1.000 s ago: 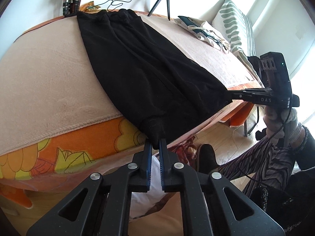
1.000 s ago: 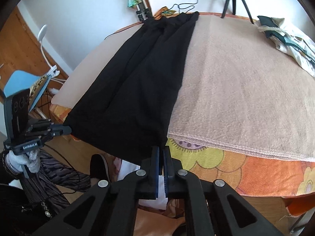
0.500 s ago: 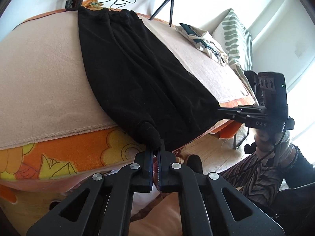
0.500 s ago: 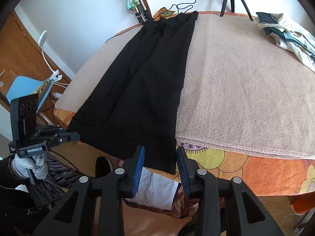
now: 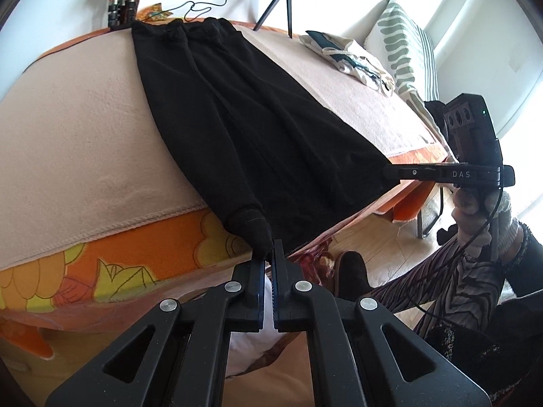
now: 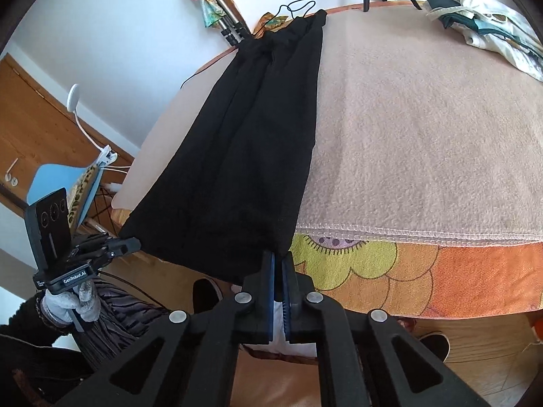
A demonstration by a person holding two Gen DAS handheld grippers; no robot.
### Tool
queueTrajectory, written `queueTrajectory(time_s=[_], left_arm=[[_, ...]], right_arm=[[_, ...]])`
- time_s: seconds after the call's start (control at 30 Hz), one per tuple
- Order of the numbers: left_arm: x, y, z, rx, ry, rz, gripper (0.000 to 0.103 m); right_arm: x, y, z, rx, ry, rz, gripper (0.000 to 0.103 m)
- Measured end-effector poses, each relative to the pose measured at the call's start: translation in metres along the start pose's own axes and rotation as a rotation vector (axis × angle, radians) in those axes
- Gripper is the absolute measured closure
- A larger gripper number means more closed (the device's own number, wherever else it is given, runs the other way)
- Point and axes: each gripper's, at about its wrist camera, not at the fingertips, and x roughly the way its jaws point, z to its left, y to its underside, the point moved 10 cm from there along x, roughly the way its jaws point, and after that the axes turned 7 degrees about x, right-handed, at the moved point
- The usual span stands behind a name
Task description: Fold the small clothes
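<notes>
A black garment (image 5: 258, 129), long and laid flat, lies across the beige blanket (image 5: 78, 129) with its near hem hanging over the table edge; it also shows in the right wrist view (image 6: 251, 149). My left gripper (image 5: 269, 257) is shut on the left corner of the near hem. My right gripper (image 6: 281, 257) is shut on the right corner of the same hem. The right gripper shows from the side in the left wrist view (image 5: 441, 172), the left gripper in the right wrist view (image 6: 112, 249). The hem is stretched between them.
A heap of pale and dark green clothes (image 6: 482, 23) lies at the far right of the blanket. Tripod legs (image 5: 281, 6) stand at the far edge. A leaf-patterned cushion (image 5: 407, 47), a blue chair (image 6: 64, 183) and the person's legs (image 5: 451, 291) flank the table.
My right gripper opened half a second ago and has shut again on the hem corner. Both grippers keep the hem pulled off the table edge; the left one stayed shut.
</notes>
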Motion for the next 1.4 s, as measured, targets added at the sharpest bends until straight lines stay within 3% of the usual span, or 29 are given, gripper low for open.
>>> queueTrajectory(time_s=[0.07,0.23,0.47,0.77,0.9,1.23,1.3,1.33,1.37,1.4], left_arm=[[0.001,0.0,-0.001,0.016,-0.013,0.009,0.101],[-0.009,-0.016,-0.005,0.032,-0.003,-0.015,0.101],[-0.014,-0.048,0.008,-0.018,0.027,-0.064,0.101],[0.0,-0.107,0.056,-0.117,-0.001,-0.137,0.101],[0.019,-0.126,0.082,-0.158,-0.025,-0.144,0.101],[0.048,-0.134,0.119,-0.232,-0.066,-0.122,0.101],[0.046,-0.135,0.124,-0.262,-0.076,-0.113,0.092],[0.044,-0.135,0.128,-0.278,-0.085,-0.105,0.083],[0.04,-0.134,0.131,-0.3,-0.09,-0.107,0.078],[0.034,-0.134,0.131,-0.306,-0.076,-0.124,0.078]], right_arm=[[0.0,0.001,-0.004,0.009,0.011,0.015,0.102],[-0.009,-0.009,-0.003,0.095,-0.082,0.004,0.102],[-0.018,-0.04,0.012,0.105,-0.13,-0.037,0.102],[0.008,-0.115,0.021,0.098,-0.111,-0.099,0.102],[0.029,-0.142,0.017,0.114,-0.105,-0.087,0.102],[0.063,-0.172,-0.01,0.161,-0.043,-0.066,0.101],[0.063,-0.173,-0.011,0.158,-0.041,-0.058,0.096],[0.062,-0.174,-0.011,0.151,-0.03,-0.057,0.091],[0.059,-0.175,-0.012,0.135,-0.015,-0.067,0.073],[0.052,-0.175,-0.011,0.109,0.004,-0.091,0.066]])
